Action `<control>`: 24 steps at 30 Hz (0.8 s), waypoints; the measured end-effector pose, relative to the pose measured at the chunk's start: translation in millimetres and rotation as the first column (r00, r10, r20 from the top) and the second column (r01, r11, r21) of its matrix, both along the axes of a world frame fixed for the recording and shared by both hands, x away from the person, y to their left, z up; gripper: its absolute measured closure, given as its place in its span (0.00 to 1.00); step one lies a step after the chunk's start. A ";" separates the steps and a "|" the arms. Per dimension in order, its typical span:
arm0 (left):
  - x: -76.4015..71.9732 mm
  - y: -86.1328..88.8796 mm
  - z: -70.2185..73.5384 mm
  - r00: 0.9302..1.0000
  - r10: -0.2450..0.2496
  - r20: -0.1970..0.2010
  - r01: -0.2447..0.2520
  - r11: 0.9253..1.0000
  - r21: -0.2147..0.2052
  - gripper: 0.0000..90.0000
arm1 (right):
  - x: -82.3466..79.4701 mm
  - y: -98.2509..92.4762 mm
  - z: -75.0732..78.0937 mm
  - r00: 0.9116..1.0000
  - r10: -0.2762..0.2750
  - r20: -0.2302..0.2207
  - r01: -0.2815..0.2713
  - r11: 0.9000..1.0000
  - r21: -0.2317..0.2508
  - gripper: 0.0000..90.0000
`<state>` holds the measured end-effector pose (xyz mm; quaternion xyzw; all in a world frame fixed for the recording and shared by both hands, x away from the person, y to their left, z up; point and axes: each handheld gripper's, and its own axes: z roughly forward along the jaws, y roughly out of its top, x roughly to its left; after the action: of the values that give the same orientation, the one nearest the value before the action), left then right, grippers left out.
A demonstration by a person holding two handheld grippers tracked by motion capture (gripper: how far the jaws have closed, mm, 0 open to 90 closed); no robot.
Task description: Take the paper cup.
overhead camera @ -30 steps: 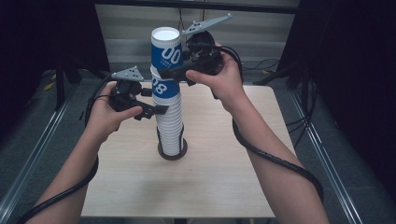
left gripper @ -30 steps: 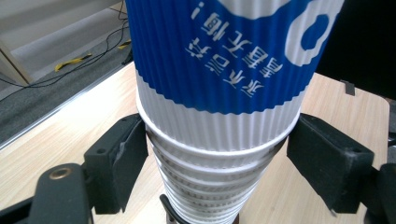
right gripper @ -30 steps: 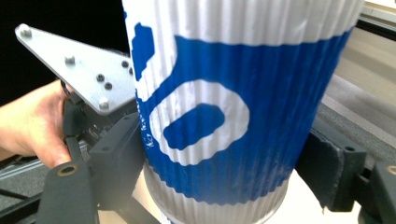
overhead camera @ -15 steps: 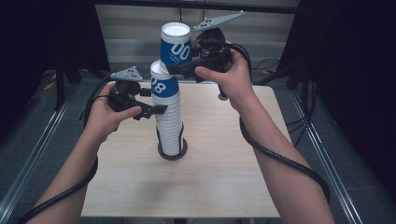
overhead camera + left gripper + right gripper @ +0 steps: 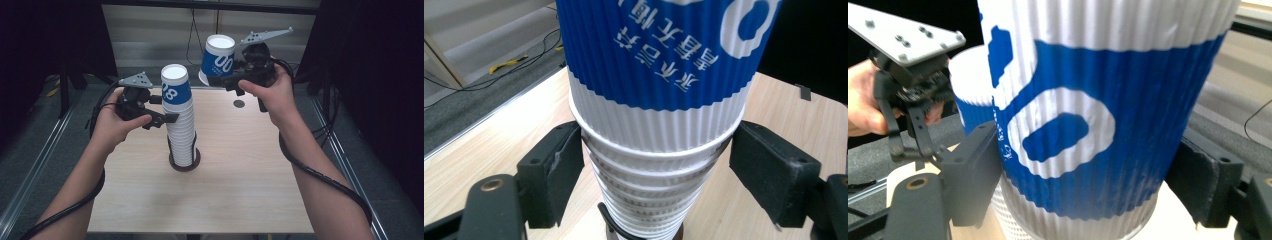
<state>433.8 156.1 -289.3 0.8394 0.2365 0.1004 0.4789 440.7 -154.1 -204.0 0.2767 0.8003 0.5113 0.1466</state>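
A tall stack of ribbed white paper cups stands in a dark ring base mid-table; its top cup has a blue band. My left gripper grips the stack just under the top cup's rim. Its jaws have just been closing and its pads touch the stack on both sides. My right gripper is shut on a single blue-banded cup, held tilted in the air up and right of the stack. Up close, that cup sits between the right gripper's pads.
The wooden table has a small dark mark near its far edge. Cables trail from both grippers along the forearms. Metal rails run along both sides of the table, with dark floor and loose cables beyond.
My right gripper has carried the single cup off the top of the stack and away to the right. The left hand has stayed at the stack.
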 end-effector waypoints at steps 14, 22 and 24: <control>-8.6 4.8 -12.2 1.000 0.013 0.008 -0.013 0.999 0.032 0.21 | -3.8 -25.8 -39.9 0.999 -0.031 -0.023 0.030 0.998 -0.048 0.23; -20.9 7.9 -23.2 1.000 0.003 0.020 -0.004 0.997 0.071 0.21 | -6.6 -36.2 -61.8 0.999 -0.027 -0.043 0.025 0.999 -0.042 0.23; -22.8 9.3 -27.4 1.000 0.000 0.014 -0.001 0.998 0.070 0.21 | -7.9 -38.1 -65.4 0.999 -0.028 -0.043 0.026 0.999 -0.041 0.23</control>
<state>411.1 165.4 -316.7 0.8549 0.2298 0.1147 0.4507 432.8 -192.2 -269.3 0.2956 0.8096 0.4868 0.1419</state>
